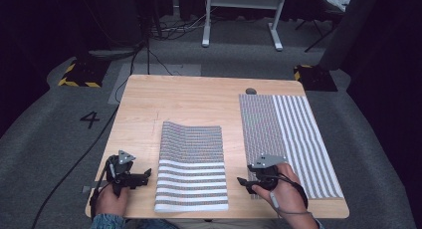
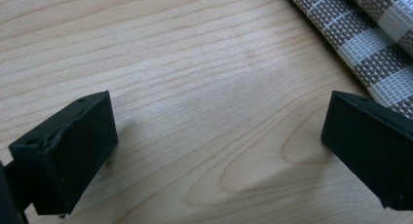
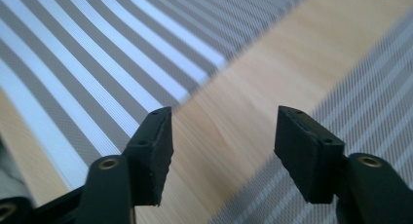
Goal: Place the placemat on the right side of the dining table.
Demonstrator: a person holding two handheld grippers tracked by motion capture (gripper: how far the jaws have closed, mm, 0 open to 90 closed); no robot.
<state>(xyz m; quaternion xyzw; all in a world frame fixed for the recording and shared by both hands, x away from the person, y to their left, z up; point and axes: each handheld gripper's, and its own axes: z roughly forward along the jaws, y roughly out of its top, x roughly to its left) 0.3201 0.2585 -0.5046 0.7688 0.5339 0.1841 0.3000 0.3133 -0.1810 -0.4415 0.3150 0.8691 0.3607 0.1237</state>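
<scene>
**Folded placemat between two idle grippers**

Folded placemat (image 1: pixel 191 167), woven in grey and white stripes, lies flat near the front edge of the wooden table (image 1: pixel 144 104), roughly midway between the two hands. Its far half shows a fine check, its near half broad bands; the near edge shows a doubled layer.

Left gripper (image 1: pixel 144 176) rests at the front left of the table, pointing toward the mat's left edge and standing just beside it, not touching. In the left gripper view its jaws stand wide apart over bare wood, with a corner of the mat (image 2: pixel 370 34) at upper right.

Right gripper (image 1: pixel 242 181) sits at the front right, in the strip of bare wood between the folded mat and a second placemat (image 1: pixel 293 139), which lies unfolded along the table's right side. In the right gripper view its jaws are spread with nothing between them; the folded mat (image 3: pixel 87 73) lies to one side, the second mat (image 3: pixel 375 92) to the other. A small dark object (image 1: pixel 251 91) lies at the far end of the second mat.
</scene>
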